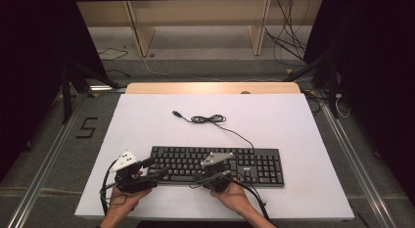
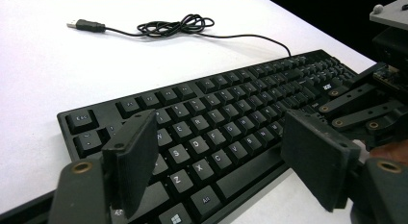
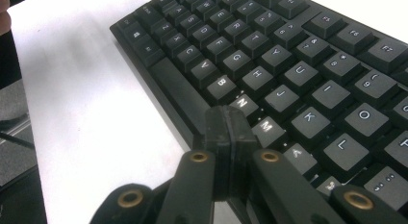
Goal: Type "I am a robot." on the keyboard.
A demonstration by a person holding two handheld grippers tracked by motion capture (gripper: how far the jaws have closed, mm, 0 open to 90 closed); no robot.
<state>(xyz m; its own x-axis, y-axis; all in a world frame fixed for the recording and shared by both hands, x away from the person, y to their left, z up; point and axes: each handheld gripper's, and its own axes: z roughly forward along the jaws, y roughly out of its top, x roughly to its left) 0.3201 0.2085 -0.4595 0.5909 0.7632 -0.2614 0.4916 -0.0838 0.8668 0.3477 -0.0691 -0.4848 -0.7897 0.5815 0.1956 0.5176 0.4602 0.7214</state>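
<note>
A black keyboard [image 1: 254,162] lies on the white table top [image 1: 147,125], its cable [image 1: 208,119] coiled behind it and ending in a loose USB plug [image 1: 176,113]. My left gripper [image 1: 156,168] hovers over the keyboard's left front corner. In the left gripper view it [image 2: 221,123] is open, its pads [image 2: 134,156] wide apart above the letter keys [image 2: 211,132], holding nothing. My right gripper [image 1: 198,178] is at the keyboard's front middle. In the right gripper view it [image 3: 226,113] is shut, its tips low over the front edge by the N and M keys [image 3: 255,116].
The right gripper's linkage [image 2: 365,108] shows close to my left gripper's right pad. White surface lies free left, right and behind the keyboard. Beyond the table are a wooden frame [image 1: 142,34], floor cables [image 1: 288,37] and a floor mark "5" [image 1: 87,127].
</note>
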